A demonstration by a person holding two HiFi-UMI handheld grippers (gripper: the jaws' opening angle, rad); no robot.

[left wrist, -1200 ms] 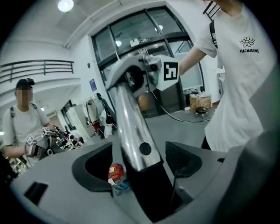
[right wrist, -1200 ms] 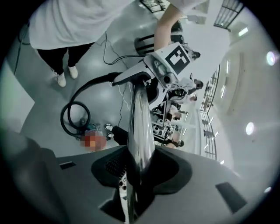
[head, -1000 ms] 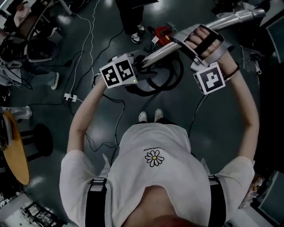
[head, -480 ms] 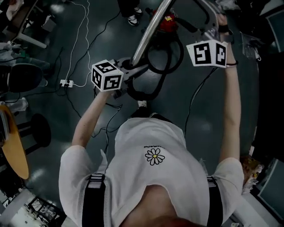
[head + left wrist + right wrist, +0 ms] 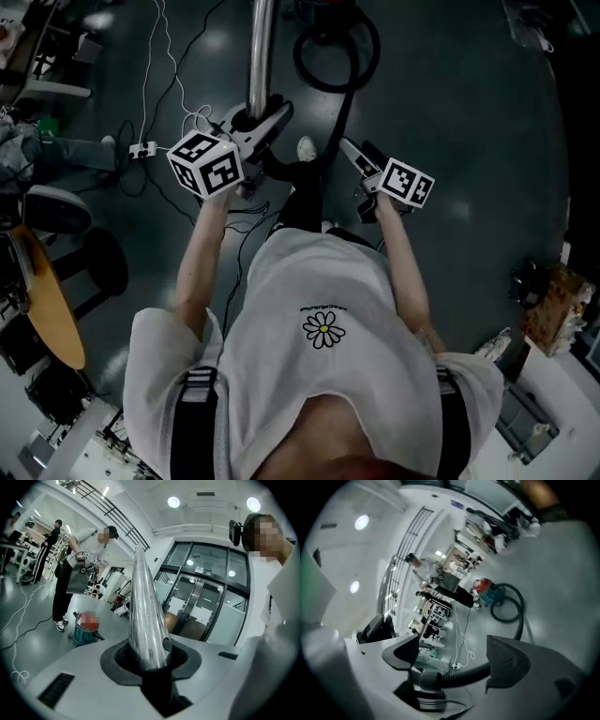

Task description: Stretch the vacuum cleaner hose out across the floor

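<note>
**One hose, one loop on the floor**

The single black ribbed hose (image 5: 468,673) runs from the person out across the dark floor (image 5: 450,112). It curls into one round loop next to the one vacuum cleaner (image 5: 487,590), a teal canister with a red top. The near end of the hose has a grey cuff, and it lies between the jaws of the right gripper (image 5: 454,660). Those jaws have just been opening and now stand spread wide, with neither pad pressing on the hose.

One polished metal tube (image 5: 145,620) points away from the person towards the canister. The left gripper (image 5: 149,660) has just been closing, and its jaws pinch the base of the tube in their dark notched pads.

Two marker cubes show in the head view, one on the left gripper (image 5: 206,164) and one on the right (image 5: 405,181). They sit well apart in front of the person's white T-shirt (image 5: 323,330).

One thin white cable (image 5: 173,75) trails over the floor to a power strip (image 5: 141,150) on the left. Two bystanders (image 5: 79,573) stand beyond the canister in the left gripper view.
</note>
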